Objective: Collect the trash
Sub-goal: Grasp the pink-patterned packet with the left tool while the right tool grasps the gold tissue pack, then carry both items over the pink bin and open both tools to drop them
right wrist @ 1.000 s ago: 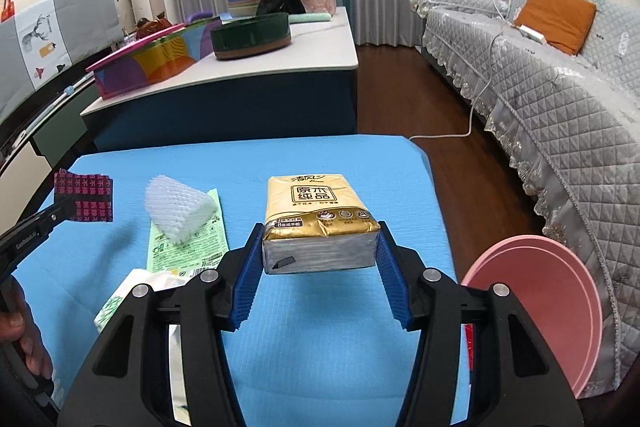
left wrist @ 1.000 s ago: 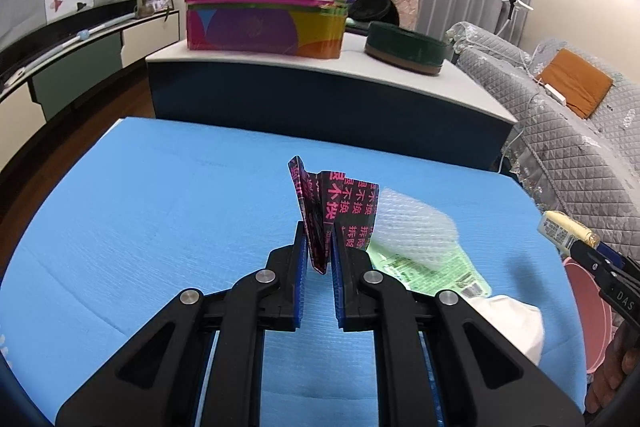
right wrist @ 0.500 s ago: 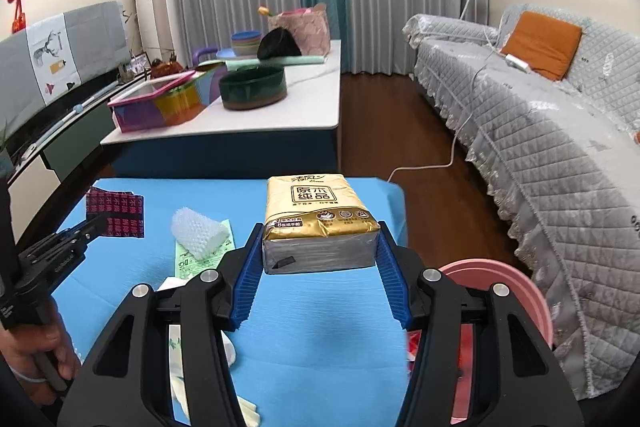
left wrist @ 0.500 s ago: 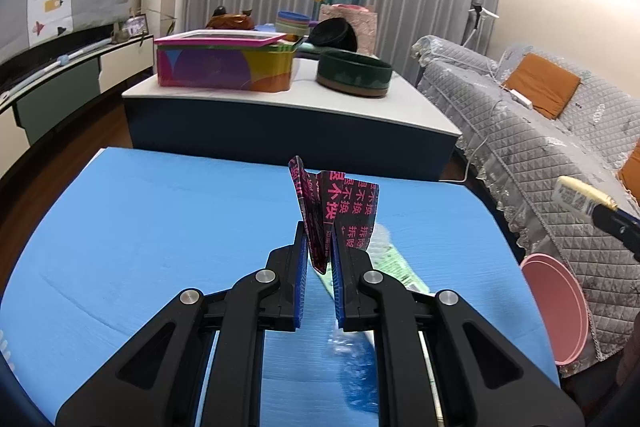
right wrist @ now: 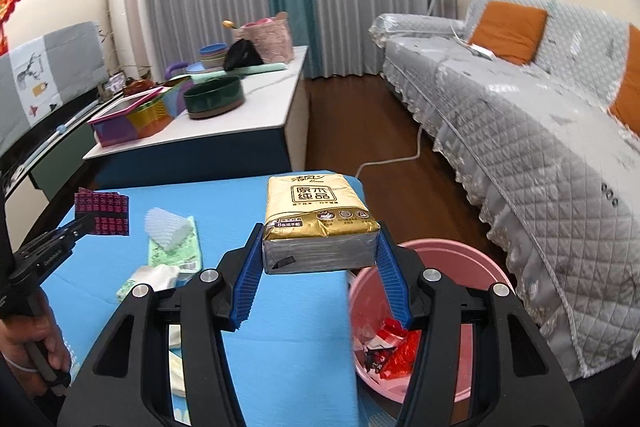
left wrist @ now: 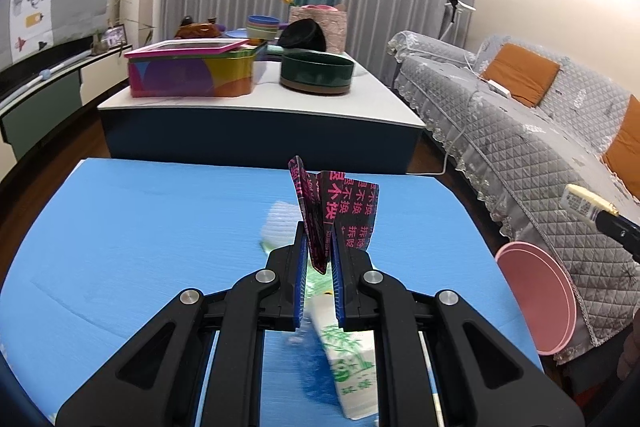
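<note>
your left gripper (left wrist: pixel 318 259) pinches a folded black-and-pink wrapper (left wrist: pixel 340 211) between pads that are almost pressed together; your right gripper (right wrist: pixel 320 267) clamps a gold tissue pack (right wrist: pixel 318 219) across its width, jaws about half spread. both loads hang above the blue table (right wrist: pixel 288 355), clear of its surface.

the step in hand, as judged, is carrying both pieces to the pink bin (right wrist: pixel 476 255), which stands off the table's edge at about 4 o'clock in the right wrist view and already holds red wrappers (right wrist: pixel 394 347). keep the pack level, bring it over the rim, and spread the jaws only when it sits wholly above the opening — it is wide beside that mouth and could catch the rim. the thin wrapper may cling to a pad or flutter, so release it low.

in the same view, loose trash lies on the table from 9 to 8 o'clock: a white foam net (right wrist: pixel 168 231) on a green packet (right wrist: pixel 176 251), and a crumpled white-and-green wrapper (right wrist: pixel 152 279). the sofa (right wrist: pixel 540 147) crowds the bin from 3 o'clock — approach from the table side, where there is open room.
</note>
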Motion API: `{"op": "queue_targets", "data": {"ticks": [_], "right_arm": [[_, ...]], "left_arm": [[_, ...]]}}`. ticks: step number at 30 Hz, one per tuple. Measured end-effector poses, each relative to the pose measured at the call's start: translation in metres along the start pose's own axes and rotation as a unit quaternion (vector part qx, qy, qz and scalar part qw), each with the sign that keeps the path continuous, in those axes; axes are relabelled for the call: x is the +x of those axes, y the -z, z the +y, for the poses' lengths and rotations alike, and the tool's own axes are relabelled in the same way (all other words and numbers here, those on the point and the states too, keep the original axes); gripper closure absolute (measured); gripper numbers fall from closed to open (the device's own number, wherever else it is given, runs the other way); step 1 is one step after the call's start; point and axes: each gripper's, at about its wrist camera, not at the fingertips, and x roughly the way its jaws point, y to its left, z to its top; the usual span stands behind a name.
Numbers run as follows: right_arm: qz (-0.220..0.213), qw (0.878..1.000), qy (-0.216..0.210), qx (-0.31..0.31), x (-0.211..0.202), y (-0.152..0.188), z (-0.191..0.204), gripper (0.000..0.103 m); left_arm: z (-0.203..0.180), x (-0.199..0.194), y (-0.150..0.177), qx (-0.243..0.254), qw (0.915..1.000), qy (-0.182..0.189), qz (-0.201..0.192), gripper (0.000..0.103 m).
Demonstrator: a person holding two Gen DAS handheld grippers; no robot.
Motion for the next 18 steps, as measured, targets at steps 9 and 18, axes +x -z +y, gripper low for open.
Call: {"op": "queue_targets", "data": {"ticks": [9,18], "right_arm": [[-0.005,0.999,0.038,0.018,-0.002,0.008,-0.040,0.049],[-0.013,0.997,0.060,0.044,-0.012,0.012,-0.084,0.049]], "left_arm": [[-0.039,0.006,0.002,0.024,0.9993,0.027,-0.002,0.092],[-0.090,0.009,0.006,0.048,0.9962,0.073,-0.002,0.092]]}}
